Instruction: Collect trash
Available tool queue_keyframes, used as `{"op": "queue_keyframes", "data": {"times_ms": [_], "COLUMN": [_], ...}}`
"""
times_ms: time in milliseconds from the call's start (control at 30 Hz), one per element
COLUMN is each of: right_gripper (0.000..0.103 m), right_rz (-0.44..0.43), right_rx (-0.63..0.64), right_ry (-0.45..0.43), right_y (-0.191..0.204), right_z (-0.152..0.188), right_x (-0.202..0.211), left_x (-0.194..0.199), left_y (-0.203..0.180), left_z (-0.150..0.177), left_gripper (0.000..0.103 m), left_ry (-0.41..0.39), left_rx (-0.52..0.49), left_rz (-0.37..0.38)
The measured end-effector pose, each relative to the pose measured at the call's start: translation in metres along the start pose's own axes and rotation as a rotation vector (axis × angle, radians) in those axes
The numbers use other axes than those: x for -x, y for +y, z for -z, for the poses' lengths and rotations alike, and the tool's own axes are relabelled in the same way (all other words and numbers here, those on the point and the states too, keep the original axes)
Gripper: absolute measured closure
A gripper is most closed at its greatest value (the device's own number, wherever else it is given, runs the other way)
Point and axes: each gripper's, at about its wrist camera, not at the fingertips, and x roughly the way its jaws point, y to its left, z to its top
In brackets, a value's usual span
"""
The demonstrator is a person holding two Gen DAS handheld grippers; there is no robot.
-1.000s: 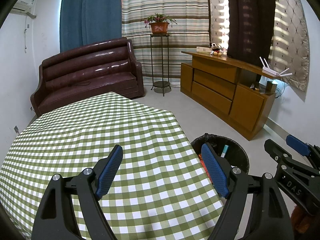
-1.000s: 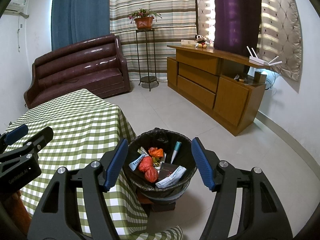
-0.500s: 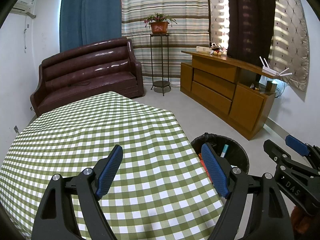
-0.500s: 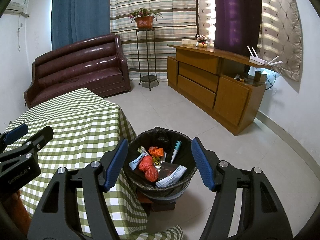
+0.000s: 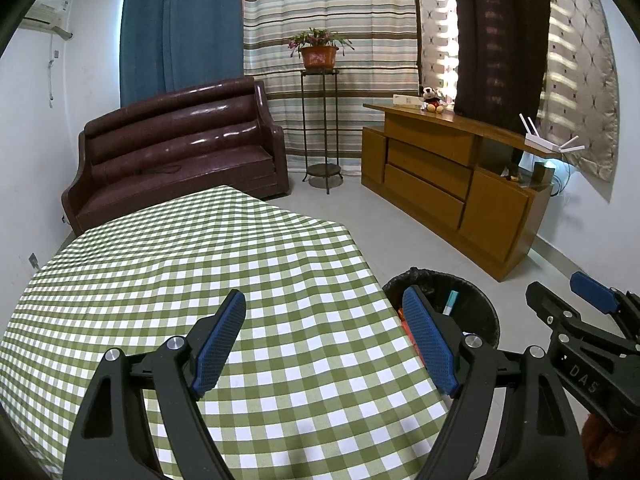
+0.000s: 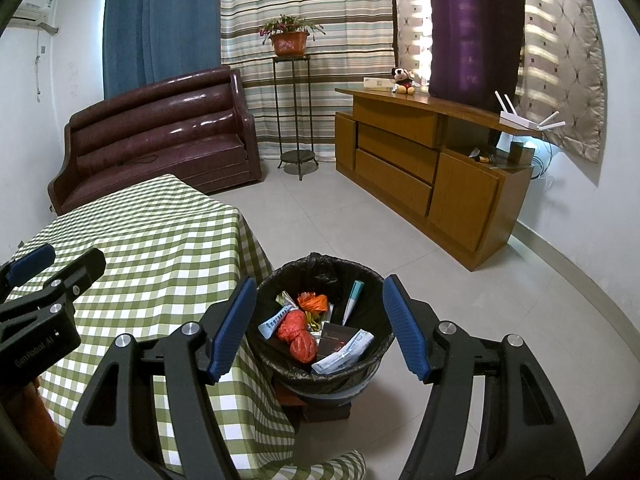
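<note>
The left tool (image 5: 324, 340), black with blue ridged pads, is hovering over a desk (image 5: 180, 280) draped in a green and white checked cloth, its two fingers spread wide with nothing between them. The right tool (image 6: 320, 328), built the same way, is hanging above a round bin lined with a black plastic bag (image 6: 360, 368), and its fingers are likewise spread wide and gripping nothing.

The bin is standing on the pale tiled floor (image 6: 460, 320), just beside the hanging edge of the checked cloth. The collected trash is lying inside it: two crumpled red-orange plastic bags (image 6: 298, 334), an orange wrapper (image 6: 313, 302), a white and blue tube (image 6: 276, 320), a teal pen-shaped stick (image 6: 352, 300) leaning against the inner wall, a dark flat packet (image 6: 334, 338) and a white printed paper wrapper (image 6: 344, 352) resting near the front rim. In the left wrist view only the far part of the bin is showing past the desk corner.

Each tool is appearing at the edge of the other's view, near one another.

Behind, a dark brown glossy leather sofa (image 5: 180, 152) is sitting against a blue curtain (image 5: 180, 28). A tall thin metal stand is carrying a potted plant in a terracotta pot (image 5: 319, 56) before striped curtains. A long wooden sideboard (image 6: 420, 172) is holding a small mouse plush toy (image 6: 403, 80) and a white router with antennas (image 6: 520, 122).
</note>
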Motion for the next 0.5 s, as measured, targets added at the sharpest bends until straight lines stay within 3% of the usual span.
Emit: {"op": "queue_keyframes", "data": {"times_ms": [500], "right_gripper": [0.039], "right_rz": [0.0], "right_rx": [0.0], "right_ry": [0.002], "right_y": [0.0006], "right_z": [-0.0006], "right_x": [-0.0001], "left_x": [0.0003], "left_y": [-0.0022], "left_z": [-0.0026], "left_gripper": [0.022], "left_ry": [-0.015], "left_rx": [-0.002], "left_rz": [-0.029]}}
